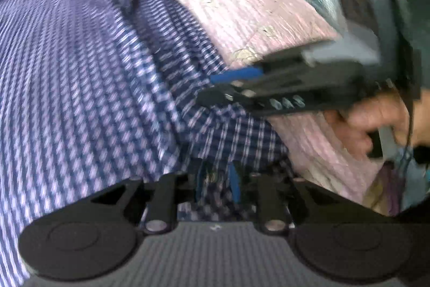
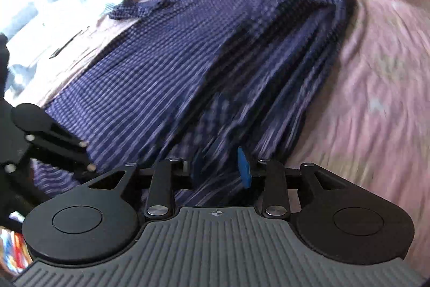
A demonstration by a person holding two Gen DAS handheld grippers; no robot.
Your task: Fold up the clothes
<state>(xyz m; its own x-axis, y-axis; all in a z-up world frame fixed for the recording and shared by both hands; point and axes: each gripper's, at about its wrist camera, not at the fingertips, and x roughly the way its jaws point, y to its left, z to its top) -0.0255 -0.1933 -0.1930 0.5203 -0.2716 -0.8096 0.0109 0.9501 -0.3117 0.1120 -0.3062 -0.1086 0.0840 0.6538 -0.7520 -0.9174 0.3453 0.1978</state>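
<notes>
— Left wrist view? 
— The checked shirt [image 1: 94, 58] lies on the pink sheet [image 1: 255, 12]; the left gripper [image 1: 217, 179] pinches a fold, the right gripper [image 1: 228, 88] reaches in beside it. 
— Right wrist view? 
— Blurred; shirt cloth sits between its jaws, grip unclear.

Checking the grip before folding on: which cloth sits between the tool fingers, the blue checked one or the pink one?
The blue checked shirt, bunched in the left tool and right tool; the pink cloth lies flat underneath.
</notes>
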